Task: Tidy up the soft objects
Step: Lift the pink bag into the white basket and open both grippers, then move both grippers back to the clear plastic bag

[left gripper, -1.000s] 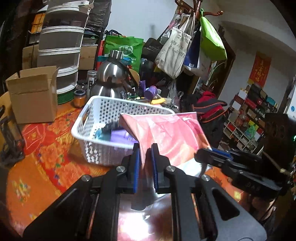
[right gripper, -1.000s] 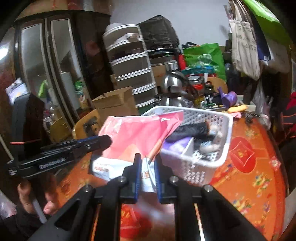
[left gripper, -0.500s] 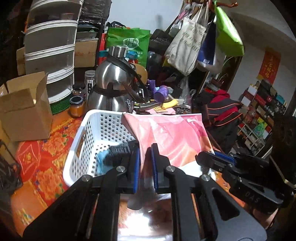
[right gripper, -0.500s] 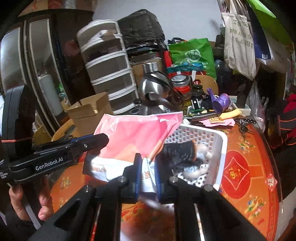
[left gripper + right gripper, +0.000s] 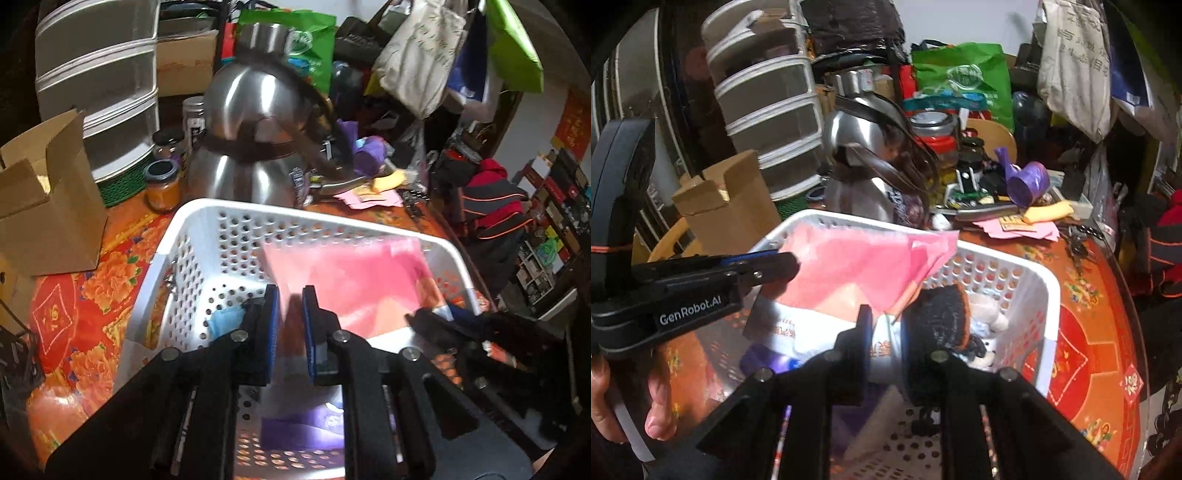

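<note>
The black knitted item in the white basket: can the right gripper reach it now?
Probably not directly. The pink bag still lies between the right gripper fingers, whose jaws have just been opening, and the black knitted item sits right beside them in the white basket.

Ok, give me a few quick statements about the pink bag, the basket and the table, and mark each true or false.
1. The pink bag is over the white basket. True.
2. The basket has solid walls. False: they are perforated.
3. A steel kettle stands behind the basket. True.
4. The tablecloth is plain blue. False: it is orange-red with flowers.
5. The cardboard box sits inside the basket. False: it stands on the table beside it.
</note>
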